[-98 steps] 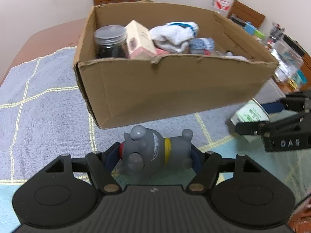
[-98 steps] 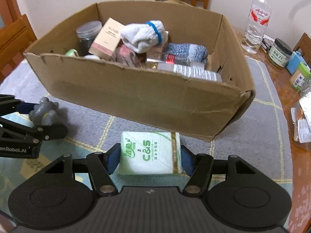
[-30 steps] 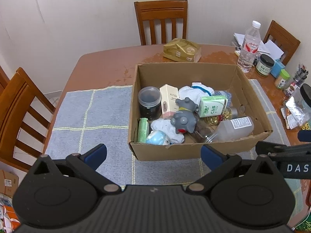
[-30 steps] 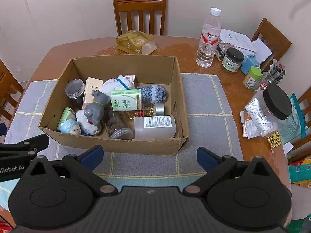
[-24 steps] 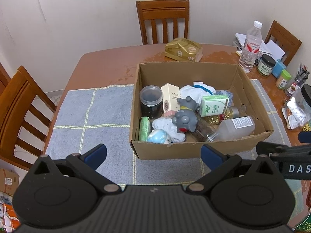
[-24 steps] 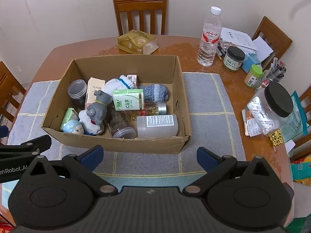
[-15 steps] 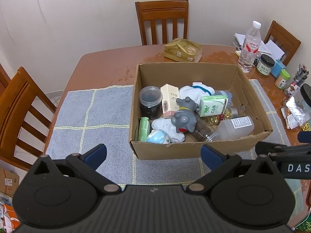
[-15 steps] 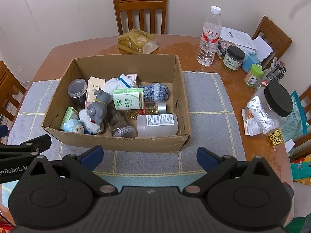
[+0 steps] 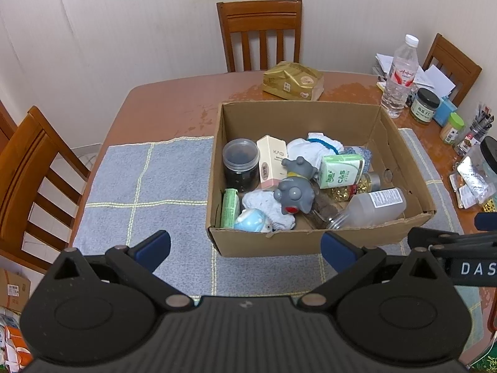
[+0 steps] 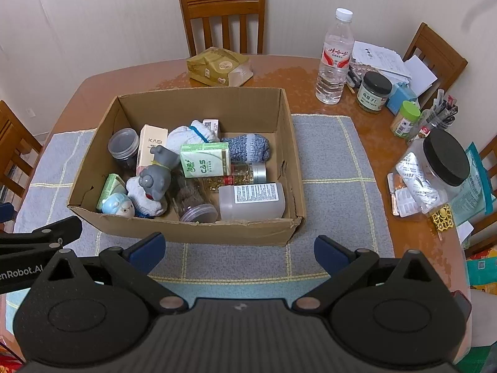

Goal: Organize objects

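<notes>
An open cardboard box [image 9: 366, 118] [image 10: 292, 143] stands on a grey-blue mat on the table. Inside lie a grey toy dog [image 9: 295, 188] [image 10: 157, 175], a green-and-white C&S tissue pack [image 9: 341, 171] [image 10: 206, 159], a dark jar [image 9: 240, 164], a KASI carton [image 9: 270, 164], socks, a clear bottle [image 10: 251, 200] and other small items. My left gripper [image 9: 245, 248] is open and empty, held high in front of the box. My right gripper [image 10: 239, 250] is open and empty, also above the box's near side.
A gold packet [image 10: 219, 66], a water bottle [image 10: 334, 59], jars [image 10: 372, 91], papers and a black-lidded container [image 10: 435, 168] crowd the table's back and right. Wooden chairs [image 9: 259, 34] stand around. The mat [image 9: 143, 186] lies left of the box.
Since 3.3 s ago both grippers let go of the toy dog and tissue pack, now in the box, and rose high. Over the last second barely any movement.
</notes>
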`<act>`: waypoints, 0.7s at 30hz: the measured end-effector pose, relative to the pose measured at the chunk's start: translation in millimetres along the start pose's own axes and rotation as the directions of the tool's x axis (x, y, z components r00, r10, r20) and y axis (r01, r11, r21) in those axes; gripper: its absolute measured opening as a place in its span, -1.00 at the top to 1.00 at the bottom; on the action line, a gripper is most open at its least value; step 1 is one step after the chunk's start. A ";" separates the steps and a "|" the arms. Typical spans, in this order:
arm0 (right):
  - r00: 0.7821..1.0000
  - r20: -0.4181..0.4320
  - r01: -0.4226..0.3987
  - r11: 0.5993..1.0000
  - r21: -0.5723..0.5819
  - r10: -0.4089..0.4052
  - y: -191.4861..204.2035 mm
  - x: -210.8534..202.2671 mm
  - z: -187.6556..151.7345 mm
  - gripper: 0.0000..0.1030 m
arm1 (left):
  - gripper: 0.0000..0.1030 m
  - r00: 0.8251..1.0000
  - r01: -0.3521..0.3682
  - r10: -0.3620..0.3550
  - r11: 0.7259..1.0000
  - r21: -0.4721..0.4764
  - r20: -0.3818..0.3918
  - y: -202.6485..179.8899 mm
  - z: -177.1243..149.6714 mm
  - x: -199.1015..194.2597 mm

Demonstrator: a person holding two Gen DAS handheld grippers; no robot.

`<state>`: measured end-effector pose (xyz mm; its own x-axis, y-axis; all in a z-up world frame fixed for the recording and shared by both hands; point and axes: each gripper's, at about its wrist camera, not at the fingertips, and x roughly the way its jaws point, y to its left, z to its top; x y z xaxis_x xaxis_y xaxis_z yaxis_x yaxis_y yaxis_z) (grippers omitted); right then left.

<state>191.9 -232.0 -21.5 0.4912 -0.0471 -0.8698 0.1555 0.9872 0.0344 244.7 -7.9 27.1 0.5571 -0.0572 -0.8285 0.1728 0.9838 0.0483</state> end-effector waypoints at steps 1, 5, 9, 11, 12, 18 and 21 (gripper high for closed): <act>1.000 -0.001 -0.002 1.000 0.000 0.002 0.1 0.0 0.2 -1.00 | -0.99 1.000 0.001 -0.001 1.000 0.001 0.000 -0.2 0.1 0.0; 1.000 0.000 -0.001 1.000 0.000 0.001 0.9 0.2 0.9 -1.00 | -0.99 1.000 0.000 0.000 1.000 0.001 -0.002 -1.3 0.9 0.6; 1.000 -0.001 -0.001 1.000 -0.002 0.001 0.5 0.3 0.9 -1.00 | -0.99 1.000 0.000 0.000 1.000 0.000 -0.002 -1.5 0.7 0.7; 1.000 0.001 0.000 1.000 -0.001 0.000 0.4 0.2 0.9 -1.00 | -0.99 1.000 0.000 0.000 1.000 -0.001 -0.003 -1.3 0.7 0.5; 1.000 0.001 -0.001 1.000 -0.001 0.001 0.5 0.4 1.1 -1.00 | -0.99 1.000 0.000 0.000 1.000 0.000 -0.002 -1.3 0.7 0.6; 1.000 -0.003 -0.002 1.000 0.000 0.002 1.3 0.7 1.8 -1.00 | -0.99 1.000 0.001 -0.001 1.000 0.001 -0.007 -0.1 0.7 1.9; 1.000 -0.004 -0.002 1.000 0.004 0.002 1.5 0.2 0.9 -1.00 | -0.99 1.000 0.000 0.000 1.000 0.001 -0.007 0.5 0.8 1.9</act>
<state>193.0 -230.7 -21.1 0.4884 -0.0443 -0.8715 0.1575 0.9868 0.0381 246.5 -7.7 26.0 0.5510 -0.0563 -0.8326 0.1739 0.9836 0.0485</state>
